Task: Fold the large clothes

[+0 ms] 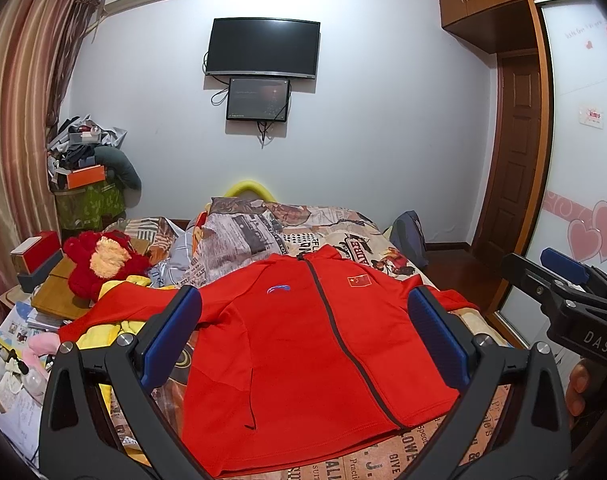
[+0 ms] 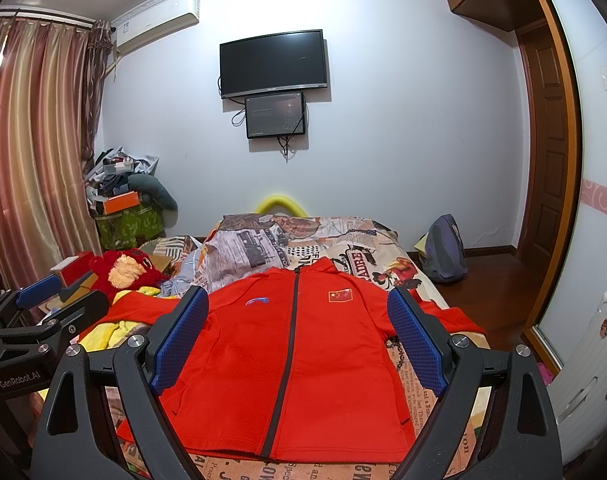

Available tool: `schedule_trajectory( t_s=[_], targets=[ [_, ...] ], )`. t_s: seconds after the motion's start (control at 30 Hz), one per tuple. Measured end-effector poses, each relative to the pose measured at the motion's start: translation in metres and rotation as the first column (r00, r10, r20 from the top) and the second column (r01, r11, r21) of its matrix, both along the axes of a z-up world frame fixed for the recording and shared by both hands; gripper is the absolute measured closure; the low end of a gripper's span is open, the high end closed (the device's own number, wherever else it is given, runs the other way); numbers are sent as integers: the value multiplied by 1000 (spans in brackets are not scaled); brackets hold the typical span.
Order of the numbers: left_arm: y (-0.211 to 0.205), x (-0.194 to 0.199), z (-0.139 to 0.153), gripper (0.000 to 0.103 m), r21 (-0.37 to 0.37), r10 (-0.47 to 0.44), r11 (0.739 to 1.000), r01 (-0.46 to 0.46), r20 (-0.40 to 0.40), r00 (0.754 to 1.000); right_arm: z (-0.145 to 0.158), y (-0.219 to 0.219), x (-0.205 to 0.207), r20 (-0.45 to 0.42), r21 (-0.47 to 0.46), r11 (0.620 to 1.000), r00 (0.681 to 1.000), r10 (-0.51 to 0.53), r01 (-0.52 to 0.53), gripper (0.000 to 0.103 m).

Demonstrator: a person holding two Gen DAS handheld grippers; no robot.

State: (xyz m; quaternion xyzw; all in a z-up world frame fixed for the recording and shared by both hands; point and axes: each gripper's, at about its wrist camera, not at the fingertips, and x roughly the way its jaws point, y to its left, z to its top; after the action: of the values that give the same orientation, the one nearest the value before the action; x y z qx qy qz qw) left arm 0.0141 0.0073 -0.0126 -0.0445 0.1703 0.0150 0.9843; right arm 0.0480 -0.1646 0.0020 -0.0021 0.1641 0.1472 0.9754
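A red zip-up jacket [image 1: 299, 344] lies flat, front up, on the bed, sleeves spread to both sides, hem toward me. It carries a dark zipper, a blue logo and a small flag patch. In the right wrist view the same jacket [image 2: 287, 368] fills the centre. My left gripper [image 1: 303, 308] hovers above the jacket's lower half, open, nothing between its blue pads. My right gripper [image 2: 297, 308] hangs likewise over the jacket, open and empty. Each gripper also shows at the edge of the other's view: the right gripper [image 1: 559, 280], the left gripper [image 2: 59, 292].
The bed [image 1: 483, 428] has a newspaper-print cover with a rumpled quilt [image 1: 239, 240] at its far end. A red plush toy [image 1: 103, 264], yellow cloth [image 1: 103, 332], books and boxes crowd the left side. A backpack [image 2: 443, 248] sits on the floor at right, near a wardrobe [image 1: 583, 160].
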Motion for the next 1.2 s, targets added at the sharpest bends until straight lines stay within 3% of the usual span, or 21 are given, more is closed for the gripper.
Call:
schedule_trajectory(
  t_s=[0.73,1.03,1.2],
  targets=[
    [19,24,-6,0,-21,23,1000,-23,-18,1000,-7,7,23,-19,-34,999,1000,0,0,14],
    [56,65,-17,0,-1,74,997,-74,-53,996,-20,13,63,-57,-43,999,998,-7,4,14],
    [95,98,-33,0,-27,99,994,-103,-106,989,-32,20,97,-100,-71,997,994,-33,26,14]
  ],
)
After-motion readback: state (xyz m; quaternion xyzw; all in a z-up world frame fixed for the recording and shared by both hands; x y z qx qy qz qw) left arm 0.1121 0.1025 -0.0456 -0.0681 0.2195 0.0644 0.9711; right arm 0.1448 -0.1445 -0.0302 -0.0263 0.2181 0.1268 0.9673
